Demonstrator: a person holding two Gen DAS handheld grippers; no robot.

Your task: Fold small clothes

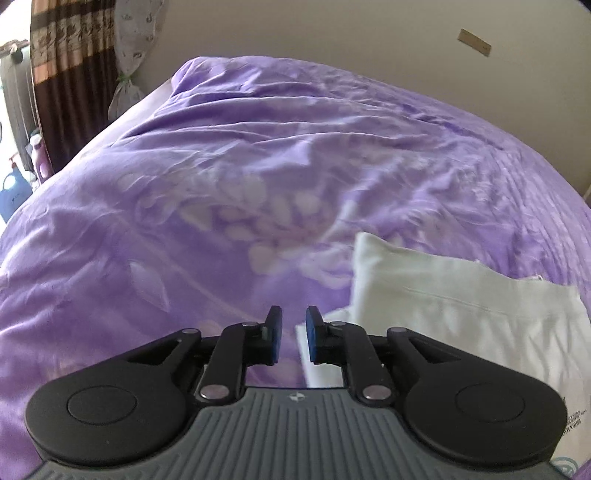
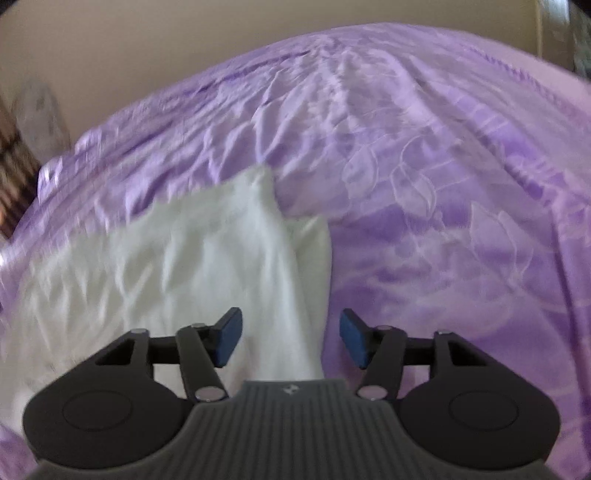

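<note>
A white garment [image 1: 461, 306] lies partly folded on the purple floral bedspread [image 1: 258, 166]; a printed label shows at its lower right edge. My left gripper [image 1: 294, 314] hovers at the garment's left edge. Its blue pads stand a narrow gap apart with nothing between them. In the right wrist view the same white garment [image 2: 184, 266] spreads to the left, a folded strip running down under the gripper. My right gripper [image 2: 291, 321] is open wide above that strip's right edge, its pads clear of the cloth.
The bedspread [image 2: 443, 184] is wrinkled and covers the whole bed. A brown patterned curtain [image 1: 70, 74], a grey suitcase [image 1: 14, 92] and purple bottles [image 1: 38, 155] stand beyond the bed's left side. A beige wall [image 1: 332, 29] runs behind.
</note>
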